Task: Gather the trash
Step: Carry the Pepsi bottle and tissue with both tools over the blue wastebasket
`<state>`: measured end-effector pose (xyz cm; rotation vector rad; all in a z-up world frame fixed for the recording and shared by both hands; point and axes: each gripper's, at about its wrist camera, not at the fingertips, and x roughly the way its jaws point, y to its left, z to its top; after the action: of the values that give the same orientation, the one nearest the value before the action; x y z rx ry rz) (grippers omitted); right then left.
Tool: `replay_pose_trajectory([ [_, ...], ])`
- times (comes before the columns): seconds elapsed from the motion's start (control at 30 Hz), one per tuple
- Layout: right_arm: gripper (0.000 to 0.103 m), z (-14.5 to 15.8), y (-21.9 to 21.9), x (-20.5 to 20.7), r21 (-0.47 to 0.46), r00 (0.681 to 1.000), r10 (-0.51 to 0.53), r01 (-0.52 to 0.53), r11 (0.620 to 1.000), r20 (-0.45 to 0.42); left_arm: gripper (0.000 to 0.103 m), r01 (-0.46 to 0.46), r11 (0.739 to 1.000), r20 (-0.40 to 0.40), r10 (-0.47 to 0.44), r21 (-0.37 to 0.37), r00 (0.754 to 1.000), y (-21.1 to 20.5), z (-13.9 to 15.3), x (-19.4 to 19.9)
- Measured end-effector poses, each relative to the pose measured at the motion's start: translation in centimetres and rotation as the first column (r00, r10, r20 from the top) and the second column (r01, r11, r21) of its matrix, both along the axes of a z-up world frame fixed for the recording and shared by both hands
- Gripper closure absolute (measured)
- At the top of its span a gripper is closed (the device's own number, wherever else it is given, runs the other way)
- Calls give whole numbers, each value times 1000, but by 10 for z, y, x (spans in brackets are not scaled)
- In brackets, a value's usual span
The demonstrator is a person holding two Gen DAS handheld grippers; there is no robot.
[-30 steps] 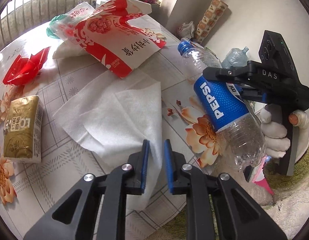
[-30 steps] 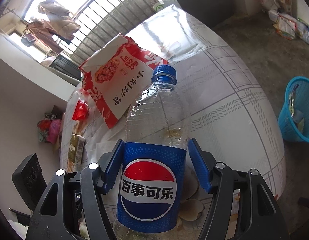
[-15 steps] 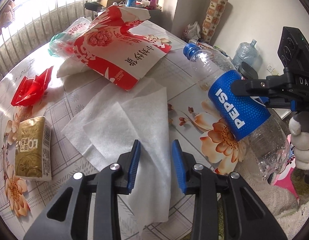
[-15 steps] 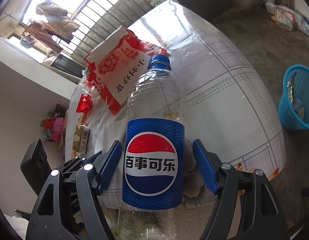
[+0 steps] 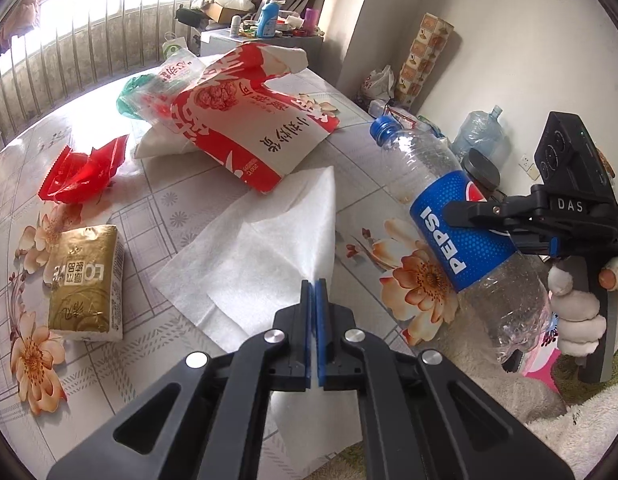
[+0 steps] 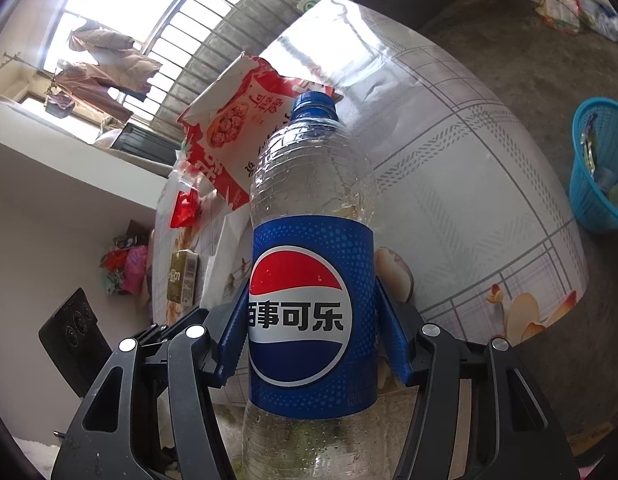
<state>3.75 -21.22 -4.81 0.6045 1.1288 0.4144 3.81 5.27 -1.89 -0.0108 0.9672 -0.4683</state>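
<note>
The empty Pepsi bottle (image 6: pixel 311 280) is clamped at its label between the right gripper (image 6: pixel 313 332) fingers, off the table (image 6: pixel 469 168); it could be squeezed out. The white tissue (image 5: pixel 269 248) is pinched ahead in the closed left gripper (image 5: pixel 313 292) and could be torn.

Straight ahead of the left claw (image 5: pixel 313 292) lies the flat white paper tissue (image 5: pixel 269 240), with the tall red-and-white snack bag (image 5: pixel 249 120) rising behind it. To its left, bare floral tabletop (image 5: pixel 161 208) separates the gold tissue pack (image 5: pixel 85 280) and crumpled red wrapper (image 5: pixel 85 168). To its right, the clear blue-labelled Pepsi bottle (image 5: pixel 465 236) blocks passage.
</note>
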Motion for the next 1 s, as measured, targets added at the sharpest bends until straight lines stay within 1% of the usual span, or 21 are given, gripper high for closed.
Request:
replay_pose_trajectory([
  [0.07, 48, 6, -6, -6, 1, 1000, -12, 12, 1000, 10, 102, 9, 999, 14, -8, -34, 1000, 2, 12, -5],
  [0.17, 48, 17, -15, -15, 6, 999, -38, 38, 999, 38, 102, 26, 996, 58, -22, -85, 998, 2, 35, -8],
  [0.33, 48, 45, -37, -28, 26, 987, -105, 102, 994, 123, 102, 87, 983, 142, -63, -165, 988, -9, 76, -2],
  [0.47, 48, 66, -63, -37, 57, 963, -183, 175, 983, 198, 102, 155, 960, 196, -109, -233, 975, -30, 109, 17],
  [0.53, 48, 74, -78, -42, 74, 946, -230, 218, 973, 228, 102, 191, 948, 221, -135, -254, 966, -43, 127, 26],
  [0.6, 48, 79, -95, -46, 95, 926, -281, 265, 959, 251, 102, 229, 932, 230, -166, -280, 959, -59, 139, 39],
  [0.67, 48, 80, -110, -51, 111, 905, -335, 317, 942, 262, 102, 264, 913, 223, -201, -310, 954, -79, 148, 51],
  [0.77, 48, 74, -134, -56, 150, 870, -423, 397, 906, 252, 102, 315, 883, 181, -266, -348, 947, -117, 152, 76],
  [0.83, 48, 66, -152, -56, 191, 846, -484, 449, 873, 223, 102, 347, 865, 144, -316, -363, 938, -147, 147, 91],
  [0.93, 48, 48, -181, -53, 235, 805, -573, 533, 813, 157, 102, 385, 832, 54, -398, -401, 916, -201, 132, 113],
  [0.97, 48, 40, -191, -52, 252, 790, -599, 558, 790, 129, 102, 397, 827, 27, -422, -398, 906, -221, 126, 120],
  [1.0, 48, 32, -201, -51, 270, 776, -623, 581, 768, 101, 102, 408, 830, 5, -439, -379, 898, -243, 119, 126],
])
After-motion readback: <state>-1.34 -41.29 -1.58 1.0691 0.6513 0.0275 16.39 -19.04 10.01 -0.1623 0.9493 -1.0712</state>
